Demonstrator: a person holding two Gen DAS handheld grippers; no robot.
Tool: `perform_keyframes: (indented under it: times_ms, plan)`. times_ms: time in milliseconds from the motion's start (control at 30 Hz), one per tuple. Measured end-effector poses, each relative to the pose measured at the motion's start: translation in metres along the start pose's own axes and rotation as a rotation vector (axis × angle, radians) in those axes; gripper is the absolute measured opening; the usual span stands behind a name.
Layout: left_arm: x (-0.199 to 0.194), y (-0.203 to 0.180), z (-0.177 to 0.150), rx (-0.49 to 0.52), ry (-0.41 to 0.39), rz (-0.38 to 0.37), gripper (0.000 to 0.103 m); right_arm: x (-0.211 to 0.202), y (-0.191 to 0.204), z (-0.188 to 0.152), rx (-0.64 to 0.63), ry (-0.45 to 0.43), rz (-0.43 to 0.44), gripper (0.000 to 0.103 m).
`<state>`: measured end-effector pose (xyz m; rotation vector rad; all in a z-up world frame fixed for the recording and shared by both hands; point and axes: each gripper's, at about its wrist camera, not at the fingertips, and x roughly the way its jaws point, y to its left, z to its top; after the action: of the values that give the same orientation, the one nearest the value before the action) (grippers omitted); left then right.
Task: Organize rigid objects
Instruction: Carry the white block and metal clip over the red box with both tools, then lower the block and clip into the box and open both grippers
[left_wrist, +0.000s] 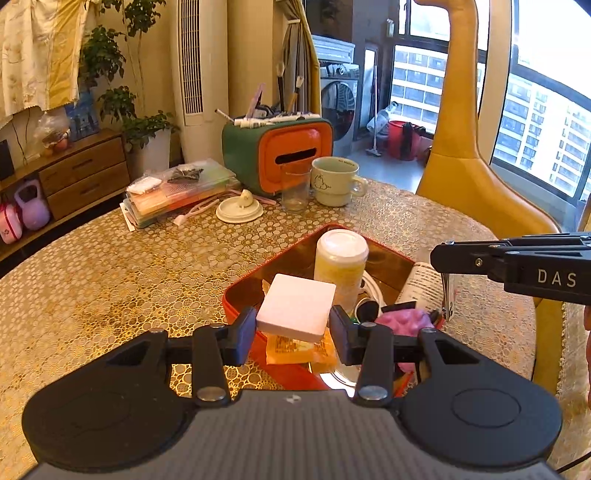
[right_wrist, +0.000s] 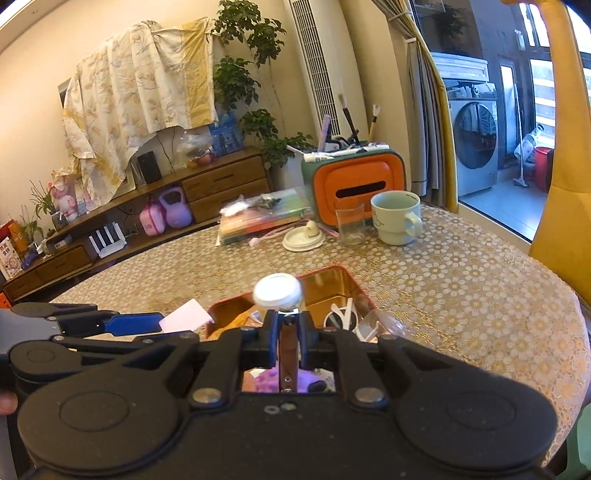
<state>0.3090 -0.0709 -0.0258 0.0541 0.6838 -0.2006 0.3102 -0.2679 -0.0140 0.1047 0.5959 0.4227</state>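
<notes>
Cream walls (right_wrist: 33, 110) close the room at the upper left of both views. A floral cloth (right_wrist: 136, 85) hangs draped over something on the wall, above a long low wooden sideboard (right_wrist: 221, 184) with drawers. Leafy potted plants (right_wrist: 243, 74) stand beside a tall white tower air conditioner (left_wrist: 194, 66). Gold and grey curtains (right_wrist: 424, 110) are tied back at upper centre. Beyond them a washing machine (right_wrist: 472, 140) sits on a grey-floored balcony. Large windows (left_wrist: 546, 122) at the right show apartment blocks in bright daylight. A yellow chair back (left_wrist: 461, 129) rises at the right behind the gold lace-patterned tablecloth (left_wrist: 110, 266)
</notes>
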Motion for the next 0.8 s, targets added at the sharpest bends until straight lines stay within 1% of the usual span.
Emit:
perform_keyframes:
  times_ms: [300,467,700,800]
  plan:
    - [0.042,0.008,0.007,-0.012,0.033,0.039,0.043,0.038,-0.011,0.008,-0.001,0.013,-0.031,0.01]
    - [0.061,0.01,0.01,-0.008,0.042,0.043,0.043,0.054,-0.014,0.009,-0.007,0.031,-0.043,0.01]
    - [0.081,0.011,0.013,0.0,0.059,0.045,0.043,0.066,-0.016,0.005,-0.016,0.051,-0.053,0.011]
    - [0.086,0.01,0.014,-0.005,0.069,0.031,0.043,0.069,-0.018,0.003,-0.019,0.06,-0.057,0.011]
